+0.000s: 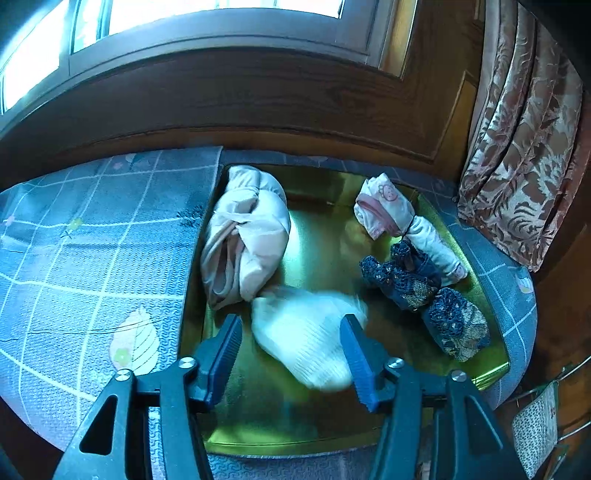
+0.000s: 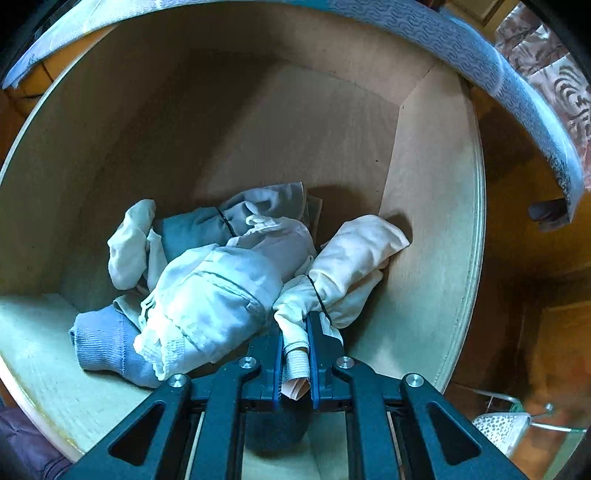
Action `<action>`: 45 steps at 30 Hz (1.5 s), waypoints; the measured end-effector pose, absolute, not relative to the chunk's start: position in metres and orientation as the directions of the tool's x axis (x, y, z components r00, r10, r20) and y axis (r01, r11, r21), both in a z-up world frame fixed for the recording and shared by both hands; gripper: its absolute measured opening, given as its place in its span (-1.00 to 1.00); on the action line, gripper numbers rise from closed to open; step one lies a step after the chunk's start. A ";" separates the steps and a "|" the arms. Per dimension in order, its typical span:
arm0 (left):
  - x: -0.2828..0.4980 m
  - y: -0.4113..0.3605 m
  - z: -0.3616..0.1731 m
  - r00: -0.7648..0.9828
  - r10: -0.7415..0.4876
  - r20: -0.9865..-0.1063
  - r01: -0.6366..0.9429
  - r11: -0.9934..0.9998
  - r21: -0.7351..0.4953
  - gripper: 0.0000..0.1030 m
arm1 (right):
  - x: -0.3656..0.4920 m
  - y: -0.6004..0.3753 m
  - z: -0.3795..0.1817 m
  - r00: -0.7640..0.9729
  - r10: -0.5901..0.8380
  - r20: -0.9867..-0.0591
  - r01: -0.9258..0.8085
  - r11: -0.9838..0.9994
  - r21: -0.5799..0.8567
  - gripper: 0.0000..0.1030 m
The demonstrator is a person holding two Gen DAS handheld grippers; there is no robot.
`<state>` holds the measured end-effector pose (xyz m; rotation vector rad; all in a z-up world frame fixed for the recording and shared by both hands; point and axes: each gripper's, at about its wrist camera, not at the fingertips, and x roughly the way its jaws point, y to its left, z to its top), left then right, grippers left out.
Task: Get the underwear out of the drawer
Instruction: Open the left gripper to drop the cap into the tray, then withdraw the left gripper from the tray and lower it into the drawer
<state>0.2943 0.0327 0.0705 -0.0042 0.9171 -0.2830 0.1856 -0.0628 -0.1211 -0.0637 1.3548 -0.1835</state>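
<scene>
Underwear, a cream bundle tied with black band, is clamped in our right gripper inside the plywood drawer; our left gripper gapes empty above a blurred white bundle.

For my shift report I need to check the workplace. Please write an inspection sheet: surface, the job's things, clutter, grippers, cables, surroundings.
Surface: green tray on a patterned mat; wooden drawer open.
Job's things: four bundles on the tray: pale pink, white, white with pink print, dark lace. More bundles in the drawer, including a cream tied bundle.
Clutter: nothing seen.
Grippers: left gripper open over the white bundle, pads not pressing; right gripper shut on the cream tied bundle.
Cables: nothing seen.
Surroundings: window, wood panelling, floral curtain.
</scene>
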 end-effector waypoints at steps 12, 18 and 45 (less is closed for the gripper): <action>0.275 0.042 0.078 0.591 -0.229 -0.773 0.233 0.967 -0.108 0.16 | 0.174 -0.044 -0.115 0.224 -0.189 -0.956 0.084 0.981 -0.174 -0.78; 0.250 0.041 0.079 0.606 -0.243 -0.758 0.256 0.961 -0.103 0.16 | 0.169 -0.035 -0.109 0.228 -0.190 -0.955 0.078 0.981 -0.177 -0.78; 0.104 0.072 0.032 0.568 -0.318 -0.759 0.279 0.942 -0.186 0.16 | 0.170 -0.031 -0.109 0.242 -0.198 -0.950 0.066 0.980 -0.187 -0.78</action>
